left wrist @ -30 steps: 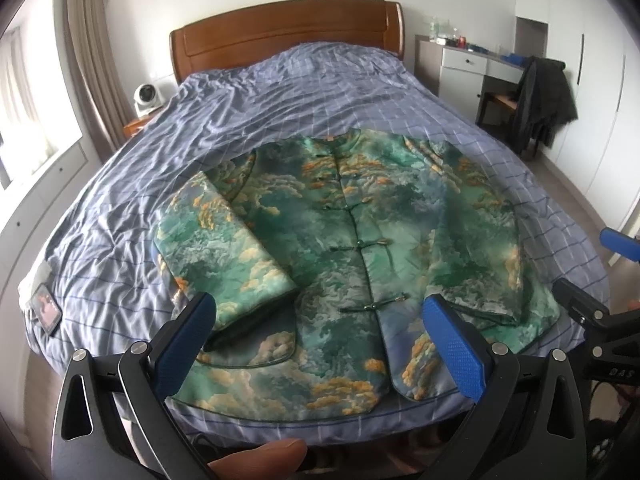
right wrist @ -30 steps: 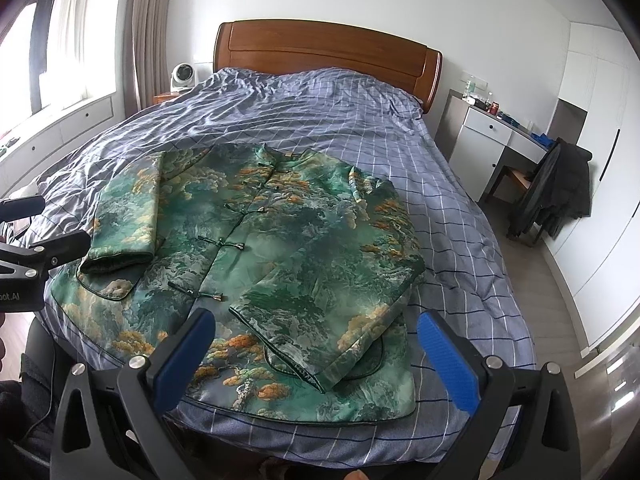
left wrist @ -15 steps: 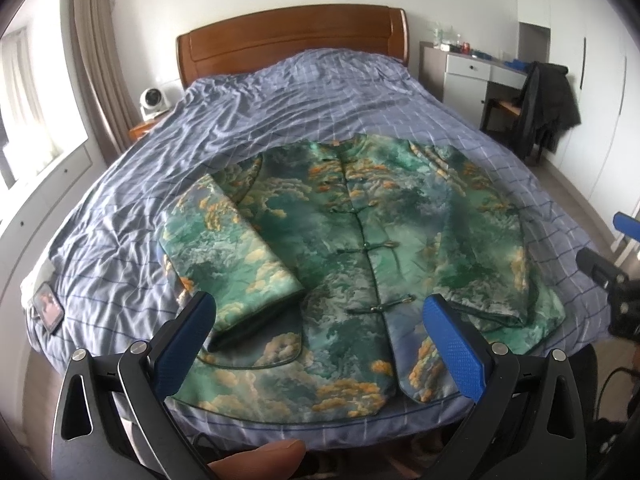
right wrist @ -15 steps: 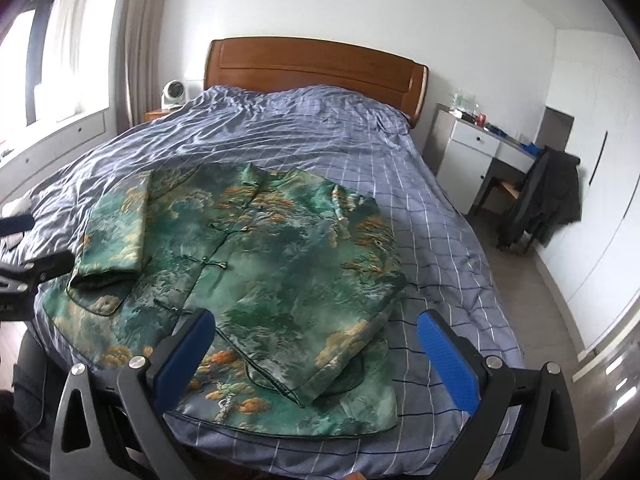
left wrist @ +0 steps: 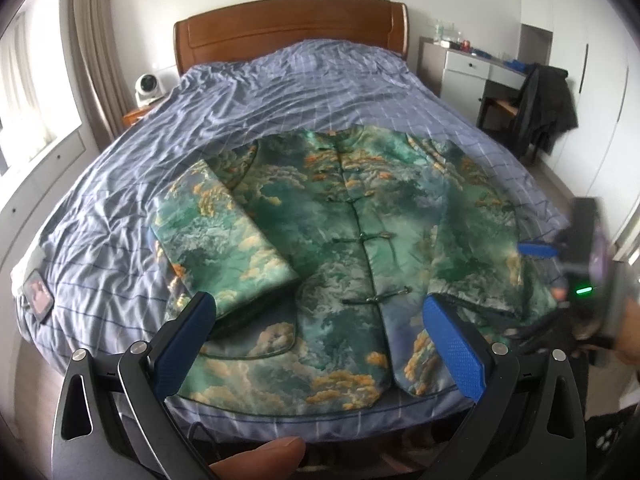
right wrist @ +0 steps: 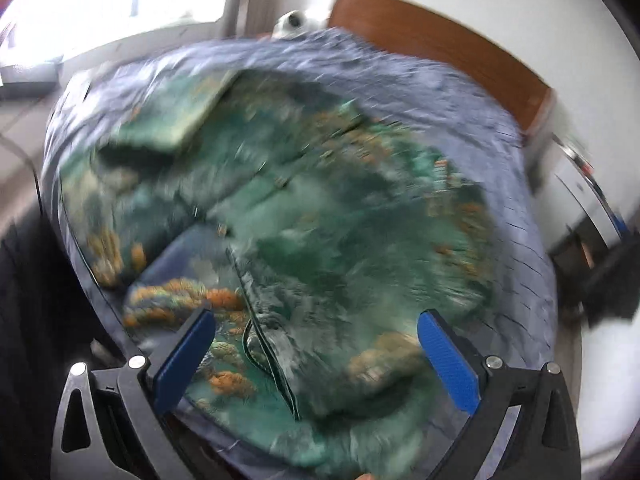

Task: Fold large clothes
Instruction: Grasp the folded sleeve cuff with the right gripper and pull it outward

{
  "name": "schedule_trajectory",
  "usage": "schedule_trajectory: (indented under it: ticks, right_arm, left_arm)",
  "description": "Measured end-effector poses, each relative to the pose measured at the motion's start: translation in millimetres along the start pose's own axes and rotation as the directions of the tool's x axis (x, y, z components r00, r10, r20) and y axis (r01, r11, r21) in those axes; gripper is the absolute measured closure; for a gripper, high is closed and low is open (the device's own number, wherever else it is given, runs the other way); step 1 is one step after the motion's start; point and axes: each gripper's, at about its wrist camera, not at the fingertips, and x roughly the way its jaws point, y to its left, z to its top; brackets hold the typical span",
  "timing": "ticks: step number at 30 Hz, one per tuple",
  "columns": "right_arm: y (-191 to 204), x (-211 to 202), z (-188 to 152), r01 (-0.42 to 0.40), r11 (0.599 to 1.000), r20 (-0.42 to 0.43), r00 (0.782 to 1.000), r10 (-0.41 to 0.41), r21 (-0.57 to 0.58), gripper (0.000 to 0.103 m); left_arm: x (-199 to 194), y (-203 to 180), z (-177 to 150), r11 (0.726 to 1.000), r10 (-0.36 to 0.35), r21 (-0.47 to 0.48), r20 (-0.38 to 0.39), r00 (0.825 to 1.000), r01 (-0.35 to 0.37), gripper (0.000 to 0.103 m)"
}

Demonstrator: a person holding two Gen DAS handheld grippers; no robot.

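Observation:
A green jacket [left wrist: 340,236] with cloud and orange patterns lies face up on the bed, its front fastened with knot buttons. Both sleeves are folded in over the body: the left sleeve [left wrist: 216,236] and the right sleeve [left wrist: 480,256]. My left gripper [left wrist: 320,340] hangs open above the jacket's hem, nothing between its blue pads. My right gripper [right wrist: 316,356] is open too, low over the jacket [right wrist: 304,232] near its right hem and sleeve cuff; that view is blurred. In the left wrist view the right gripper [left wrist: 538,250] shows at the jacket's right edge.
The bed [left wrist: 280,92] has a blue checked cover and a wooden headboard [left wrist: 288,28]. A phone [left wrist: 38,294] lies on its left edge. A white desk [left wrist: 476,68] and a chair with a dark coat [left wrist: 544,108] stand to the right. A small fan [left wrist: 148,86] sits left of the headboard.
My right gripper has swung down and tilted fast toward the jacket's right hem, blurring its view. My left gripper has moved slightly closer to the hem.

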Motion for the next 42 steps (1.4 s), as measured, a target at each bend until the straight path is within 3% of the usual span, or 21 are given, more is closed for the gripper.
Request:
schedule_trajectory:
  ticks: [4, 6, 7, 8, 9, 10, 11, 15, 18, 21, 25, 27, 28, 29, 31, 35, 39, 42]
  right_arm:
    - [16, 50, -3, 0.003, 0.995, -0.043, 0.999, -0.007, -0.100, 0.000]
    - [10, 63, -4, 0.021, 0.999, -0.066, 0.998, -0.023, -0.038, 0.009]
    - [1, 60, -4, -0.006, 0.999, -0.065, 0.998, 0.009, 0.042, 0.030]
    - [-6, 56, -3, -0.044, 0.994, -0.057, 0.997, 0.050, 0.104, 0.058]
    - [-23, 45, -4, -0.094, 0.971, -0.035, 0.994, 0.104, 0.221, 0.072]
    - [-34, 33, -7, -0.082, 0.956, -0.015, 0.996, 0.090, 0.283, 0.092]
    - [-45, 19, -10, -0.053, 0.943, 0.012, 0.999, 0.052, 0.328, 0.094]
    - [-99, -52, -28, 0.037, 0.871, 0.129, 0.985, -0.115, 0.490, 0.094]
    - [-141, -99, -47, 0.151, 0.804, 0.147, 0.948, -0.283, 0.575, 0.094]
    - [-175, -120, -66, 0.301, 0.739, 0.089, 0.895, -0.437, 0.602, 0.094]
    - [-226, -119, -101, 0.430, 0.640, -0.039, 0.847, -0.530, 0.637, 0.093]
    - [-251, -110, -122, 0.499, 0.590, -0.145, 0.827, -0.543, 0.635, 0.080]
    - [-259, -107, -131, 0.535, 0.566, -0.188, 0.809, -0.556, 0.628, 0.062]
    - [-264, -106, -143, 0.591, 0.523, -0.245, 0.772, -0.586, 0.614, 0.045]
    - [-266, -109, -153, 0.618, 0.486, -0.272, 0.748, -0.606, 0.618, 0.042]
    - [-236, -121, -161, 0.572, 0.480, -0.244, 0.774, -0.584, 0.665, 0.040]
    - [-189, -115, -155, 0.472, 0.498, -0.204, 0.842, -0.500, 0.727, 0.040]
    - [-163, -102, -144, 0.391, 0.513, -0.163, 0.886, -0.434, 0.764, 0.040]
  left_arm:
    - [-1, 5, -2, 1.000, 0.026, 0.011, -0.015, 1.000, -0.025, 0.000]
    - [3, 10, -3, 0.999, 0.035, 0.002, -0.046, 0.998, -0.035, 0.000]
    - [6, 15, -4, 0.999, 0.037, -0.013, -0.068, 0.997, -0.038, 0.000]
    - [8, 19, -5, 0.999, 0.035, -0.028, -0.082, 0.996, -0.037, 0.000]
    - [11, 23, -7, 0.999, 0.027, -0.044, -0.091, 0.996, -0.031, 0.000]
    - [13, 26, -7, 0.998, 0.026, -0.056, -0.093, 0.995, -0.031, 0.000]
    - [15, 28, -8, 0.997, 0.031, -0.061, -0.092, 0.995, -0.037, 0.000]
    - [23, 28, -5, 0.998, 0.031, -0.046, -0.094, 0.995, -0.036, 0.000]
    - [27, 25, 0, 0.999, 0.042, -0.004, -0.076, 0.996, -0.042, 0.001]
    - [29, 28, 7, 0.999, 0.035, 0.034, -0.051, 0.998, -0.033, 0.001]
    - [33, 43, 22, 0.995, -0.013, 0.103, -0.042, 0.999, 0.017, 0.000]
    - [37, 52, 27, 0.986, -0.014, 0.163, -0.033, 0.999, 0.019, 0.000]
    - [39, 59, 30, 0.980, -0.018, 0.199, -0.029, 0.999, 0.023, 0.000]
    - [42, 65, 31, 0.975, -0.016, 0.223, -0.033, 0.999, 0.023, 0.001]
    - [50, 77, 32, 0.971, -0.026, 0.238, -0.053, 0.998, 0.038, 0.000]
    - [90, 85, 22, 0.956, -0.093, 0.266, -0.126, 0.988, 0.123, 0.000]
    - [146, 63, -3, 0.900, -0.082, 0.406, -0.200, 0.976, 0.159, 0.001]
    - [181, 57, -13, 0.874, -0.040, 0.463, -0.227, 0.973, 0.144, 0.004]
